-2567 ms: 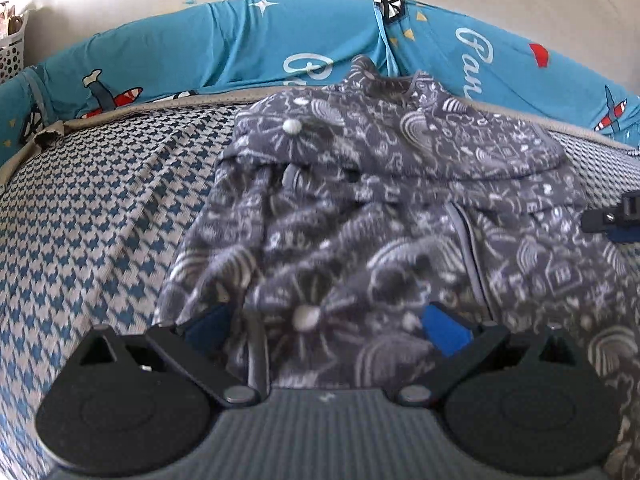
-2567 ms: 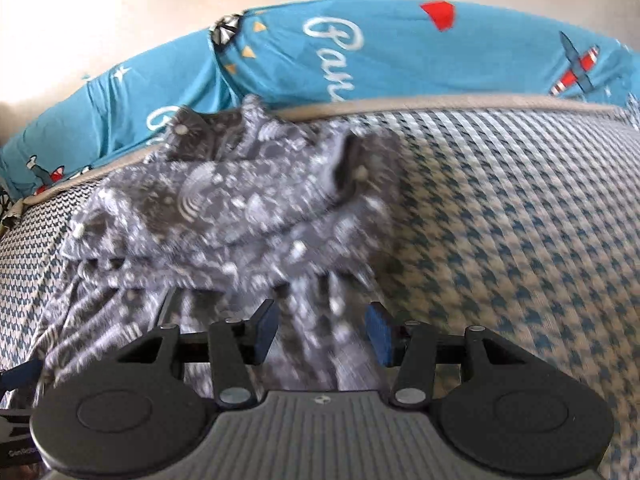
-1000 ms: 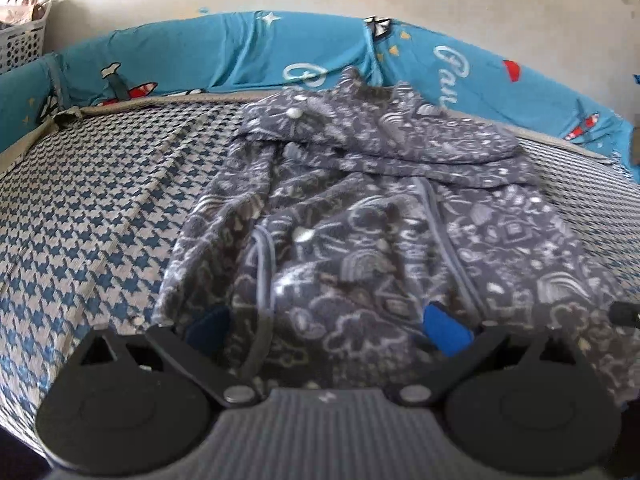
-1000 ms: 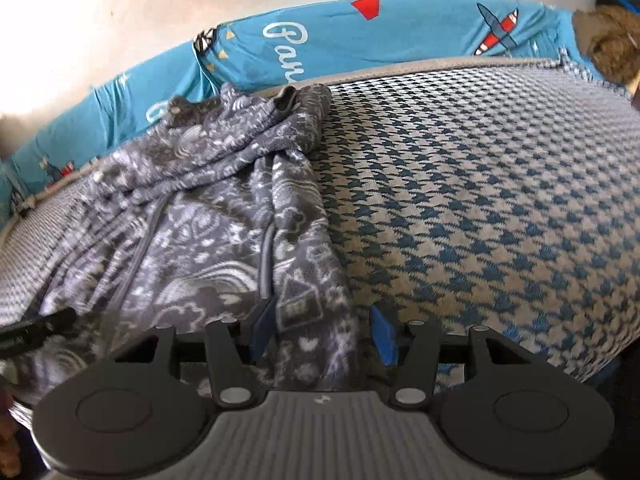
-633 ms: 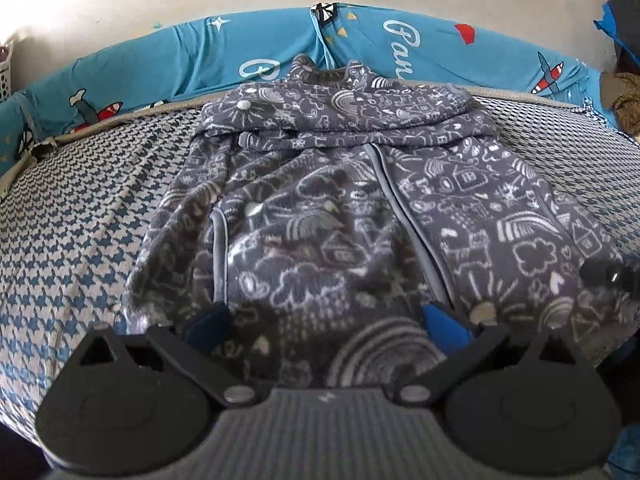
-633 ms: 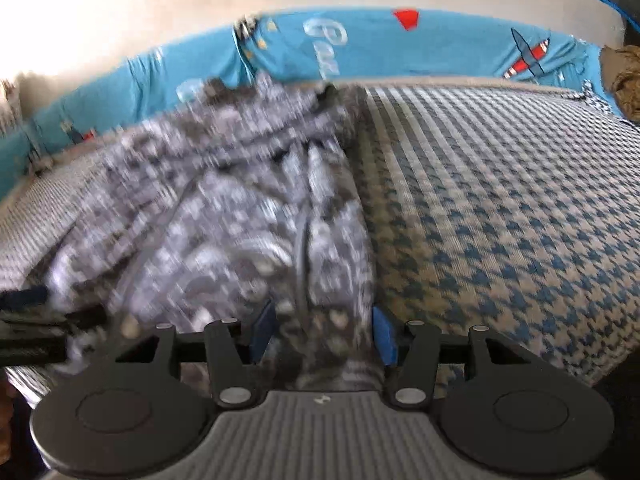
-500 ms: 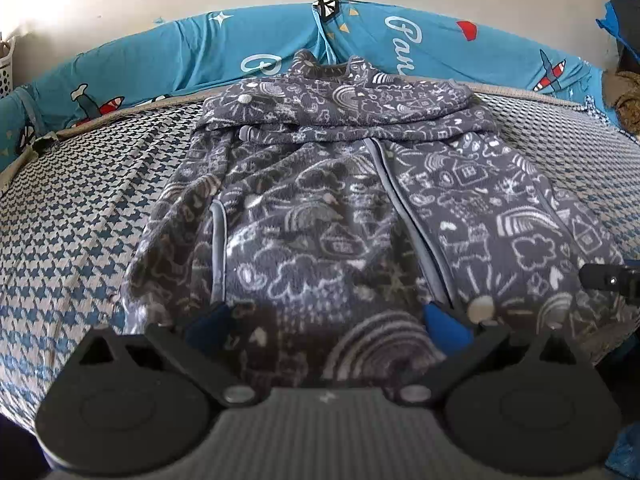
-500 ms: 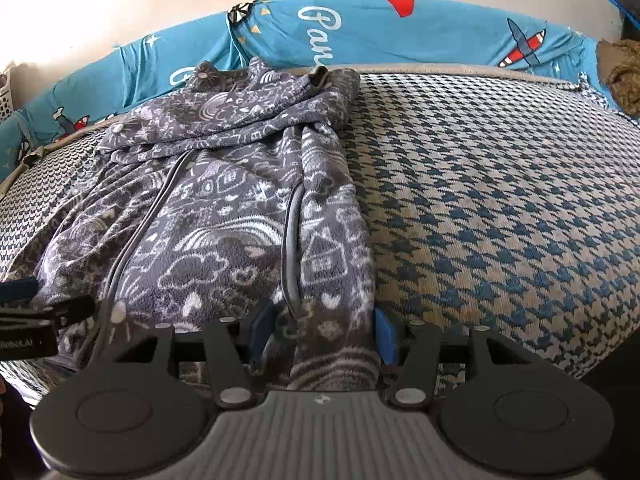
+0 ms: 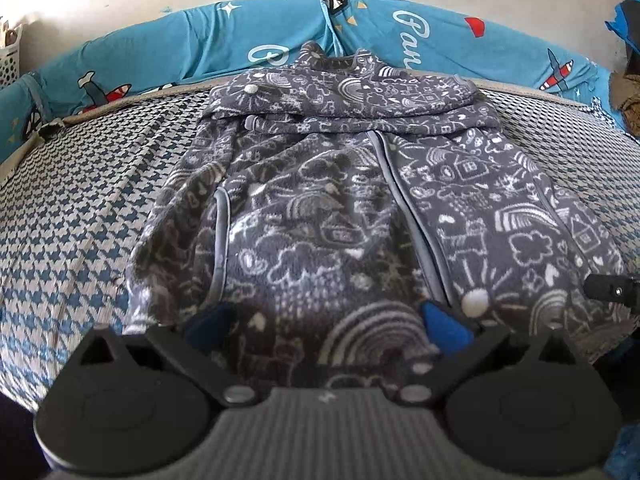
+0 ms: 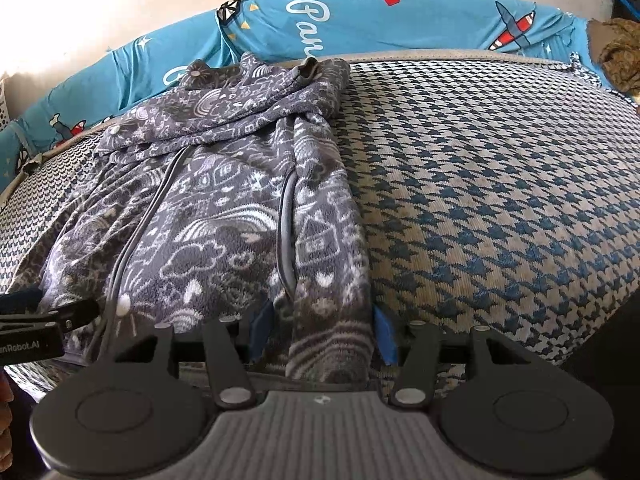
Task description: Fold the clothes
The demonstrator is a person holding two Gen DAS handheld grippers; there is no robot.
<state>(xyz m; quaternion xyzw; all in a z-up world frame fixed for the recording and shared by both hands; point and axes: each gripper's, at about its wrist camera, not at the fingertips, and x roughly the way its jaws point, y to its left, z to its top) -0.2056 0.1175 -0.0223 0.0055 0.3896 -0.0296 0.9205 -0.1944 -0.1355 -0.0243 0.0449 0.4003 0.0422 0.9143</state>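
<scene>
A grey fleece jacket (image 9: 320,208) with white doodle print lies flat, zip up, on the bed, collar toward the far side. My left gripper (image 9: 326,328) hovers at the near hem, left of the zip, wide open, with the hem under its blue pads. My right gripper (image 10: 322,332) is at the hem's right corner, half open. The jacket (image 10: 224,216) edge lies between its fingers and I see no pinch. The left gripper's finger (image 10: 40,320) shows at the left edge of the right wrist view. The right gripper's tip (image 9: 612,290) shows at the right edge of the left wrist view.
The bed has a blue-and-cream houndstooth cover (image 10: 500,200). A turquoise bumper with planes and lettering (image 9: 440,40) runs along the far side against a pale wall. A white basket (image 9: 10,60) stands at far left, and brown cloth (image 10: 616,52) lies at far right.
The left gripper has slid a little sideways along the hem and rolled level, so the jacket now sits centred. The right gripper rolled slightly. Neither gripper's opening has changed.
</scene>
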